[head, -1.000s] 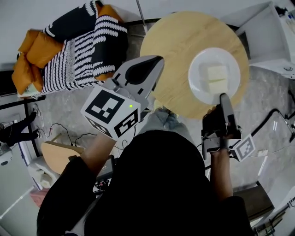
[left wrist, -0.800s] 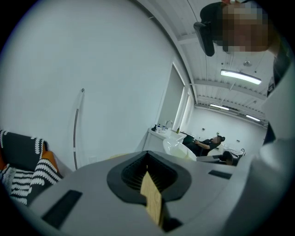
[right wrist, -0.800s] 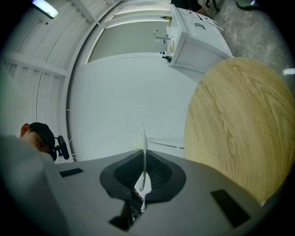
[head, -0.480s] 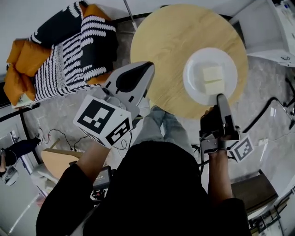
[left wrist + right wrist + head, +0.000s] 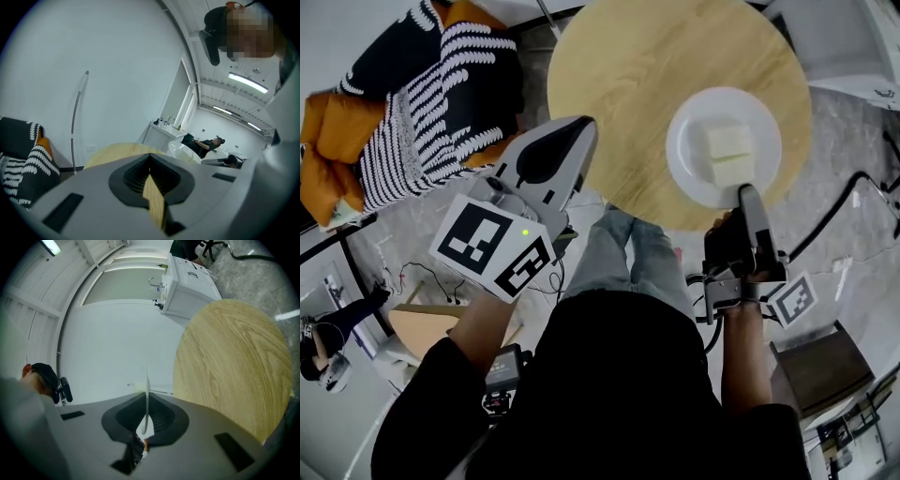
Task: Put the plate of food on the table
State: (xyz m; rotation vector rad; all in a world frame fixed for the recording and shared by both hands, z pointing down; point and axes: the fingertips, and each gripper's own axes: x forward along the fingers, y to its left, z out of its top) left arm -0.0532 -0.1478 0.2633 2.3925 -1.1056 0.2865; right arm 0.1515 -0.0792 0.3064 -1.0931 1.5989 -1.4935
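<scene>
Plate (image 5: 724, 147) with two pale food blocks (image 5: 727, 155) lies over the near right part of the round wooden table (image 5: 619, 84) in the head view. Its near rim is pinched by the right gripper (image 5: 748, 194), while the left gripper (image 5: 584, 127) hangs beside the table's left edge. In the left gripper view the jaws are together and empty. In the right gripper view the jaws are clamped on the plate's thin white rim, with the table alongside.

We see our right claw (image 5: 146, 414) pinched on the rim of the white plate (image 5: 147, 385), seen edge-on; the round wooden desk (image 5: 229, 371) lies right of the plate, with a white cabinet (image 5: 190, 284) beyond.
</scene>
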